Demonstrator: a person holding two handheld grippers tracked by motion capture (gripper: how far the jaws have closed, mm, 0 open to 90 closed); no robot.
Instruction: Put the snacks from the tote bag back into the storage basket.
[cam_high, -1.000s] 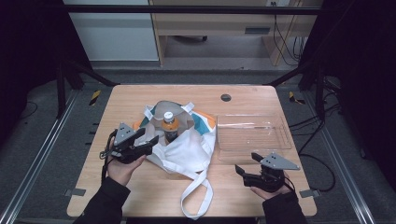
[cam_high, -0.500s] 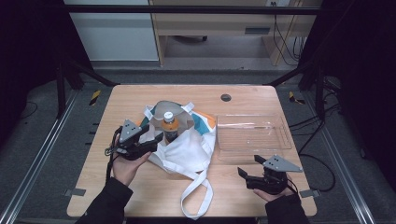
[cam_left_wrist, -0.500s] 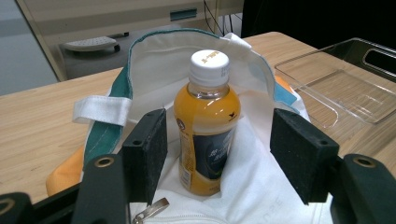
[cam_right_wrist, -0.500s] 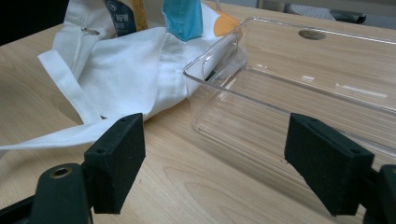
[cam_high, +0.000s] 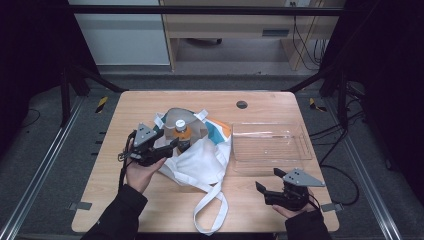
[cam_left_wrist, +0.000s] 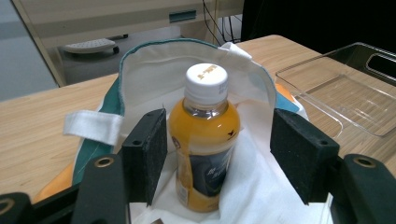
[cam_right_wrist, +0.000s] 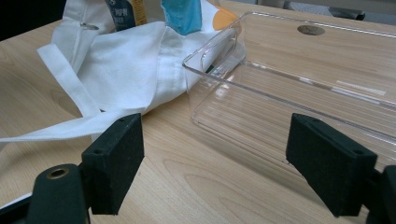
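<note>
So the wooden desk (cam_high: 150, 210) takes up most of the high view, with a white tote bag (cam_high: 200, 162) slumped a bit left of the middle of the frame and a clear plastic tray (cam_high: 270, 150) sitting just right of it, touching the cloth at its near corner. Inside the bag's open mouth stands an orange juice bottle (cam_left_wrist: 204, 140) with a white cap, upright, cloth bunched all around its base.

The step in hand looks like grabbing that bottle to pull it out of the bag, probably headed for the tray. To do it clean I'd say: push in a touch more so the pads land on the fat middle of the bottle, below the shoulder, not on the tapering neck. Keep the loose fabric out of the pinch, since the fold at the lower right of the left gripper view sits close to the pad. Then lift straight up so the bag's rim doesn't snag.

Left gripper (cam_high: 172, 146): jaws spread wide, one pad on either side of the bottle, with gaps showing on both sides, so nothing gripped yet.

Right gripper (cam_high: 267, 187): parked at the lower right of the high view, jaws spread wide and holding nothing, aimed at the tray's near edge with a bag strap (cam_right_wrist: 70, 126) lying just ahead of one pad.
</note>
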